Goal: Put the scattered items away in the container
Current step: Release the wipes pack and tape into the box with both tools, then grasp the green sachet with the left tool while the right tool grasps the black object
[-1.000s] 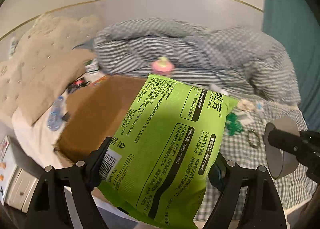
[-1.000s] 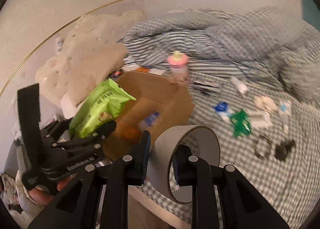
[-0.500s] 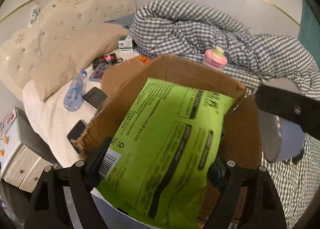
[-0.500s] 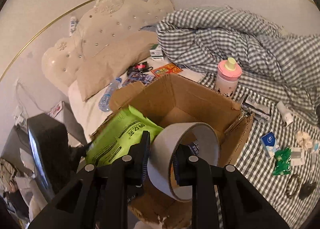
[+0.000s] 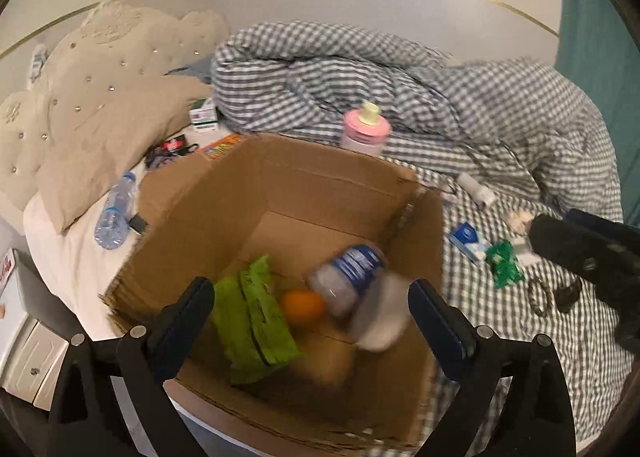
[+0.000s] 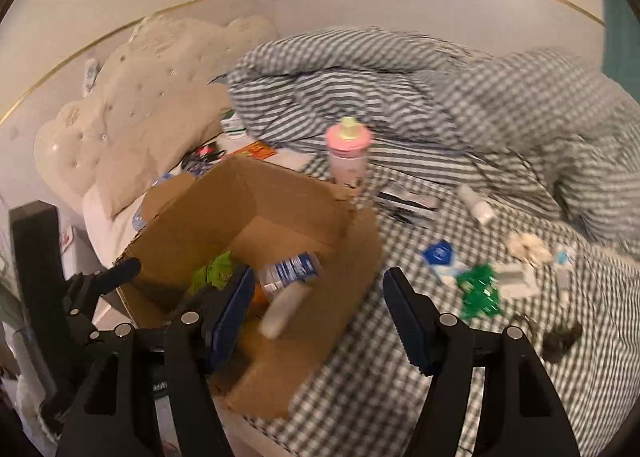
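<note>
An open cardboard box (image 5: 328, 181) (image 6: 280, 193) stands on the bed. Inside lie the green packet (image 5: 256, 317) (image 6: 214, 271), an orange (image 5: 302, 305), a blue-labelled bottle (image 5: 348, 277) (image 6: 290, 271) and the grey tape roll (image 5: 380, 317) (image 6: 282, 309), which is blurred. My left gripper (image 5: 310, 309) is open and empty above the box's near side. My right gripper (image 6: 318, 305) is open and empty over the box's right wall. Each gripper shows at the edge of the other's view.
A pink-lidded bottle (image 5: 366, 129) (image 6: 348, 157) stands behind the box. Small items lie on the checked sheet to the right: a blue-white pack (image 5: 468, 241), a green wrapper (image 5: 504, 263), a white tube (image 5: 476, 189), a ring (image 5: 538, 297). A water bottle (image 5: 114, 213) and pillows (image 5: 108, 141) lie left.
Both grippers have opened. The green packet has dropped from my left gripper into the box, and the tape roll has dropped from my right gripper into the box.
</note>
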Action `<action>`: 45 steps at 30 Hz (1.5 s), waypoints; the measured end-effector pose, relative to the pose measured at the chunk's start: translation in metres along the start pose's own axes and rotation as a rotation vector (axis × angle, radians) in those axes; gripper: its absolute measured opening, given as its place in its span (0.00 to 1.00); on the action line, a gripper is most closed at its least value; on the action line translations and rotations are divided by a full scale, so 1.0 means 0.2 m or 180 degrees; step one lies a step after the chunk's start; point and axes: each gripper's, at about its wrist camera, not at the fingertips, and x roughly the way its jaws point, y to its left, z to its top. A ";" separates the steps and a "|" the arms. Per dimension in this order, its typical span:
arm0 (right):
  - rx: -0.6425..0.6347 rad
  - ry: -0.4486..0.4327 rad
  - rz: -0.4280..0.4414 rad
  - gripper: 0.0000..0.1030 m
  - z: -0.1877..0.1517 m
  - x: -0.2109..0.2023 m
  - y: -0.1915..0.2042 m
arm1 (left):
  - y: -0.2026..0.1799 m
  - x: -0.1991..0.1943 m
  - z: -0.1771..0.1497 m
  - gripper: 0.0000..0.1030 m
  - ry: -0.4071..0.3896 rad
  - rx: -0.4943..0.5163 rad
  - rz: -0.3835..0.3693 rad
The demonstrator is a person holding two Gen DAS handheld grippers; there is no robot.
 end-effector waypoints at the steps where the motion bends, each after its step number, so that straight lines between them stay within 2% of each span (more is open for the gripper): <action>1: 0.0050 -0.0017 -0.0041 0.66 -0.02 -0.04 -0.06 | -0.05 0.00 -0.01 0.97 0.0010 0.0027 -0.0036; 12: 0.0744 -0.0066 -0.0477 0.66 -0.31 -0.34 -0.78 | -0.64 -0.03 -0.05 0.98 0.0021 0.0433 -0.0342; 19: 0.1227 -0.0016 -0.0669 0.66 -0.50 -0.40 -1.20 | -0.99 0.09 -0.10 0.98 0.0169 0.0708 -0.0463; 22: 0.1352 0.0014 -0.0735 0.66 -0.56 -0.39 -1.32 | -1.11 0.18 -0.13 0.98 0.0238 0.0820 -0.0472; 30: 0.1592 0.0271 -0.0785 0.66 -0.63 -0.15 -1.56 | -1.30 0.53 -0.14 0.98 0.0490 0.0854 -0.0478; 36: 0.1607 0.0489 -0.0718 0.66 -0.61 0.12 -1.63 | -1.34 0.77 -0.12 0.98 0.0694 0.0679 -0.0543; 42: 0.1558 0.0739 -0.1012 0.66 -0.58 0.37 -1.68 | -1.44 0.95 -0.12 0.98 0.0807 0.0586 -0.0575; 45: 0.1580 0.0873 -0.1105 0.66 -0.60 0.47 -1.72 | -1.51 1.05 -0.12 0.98 0.0878 0.0584 -0.0483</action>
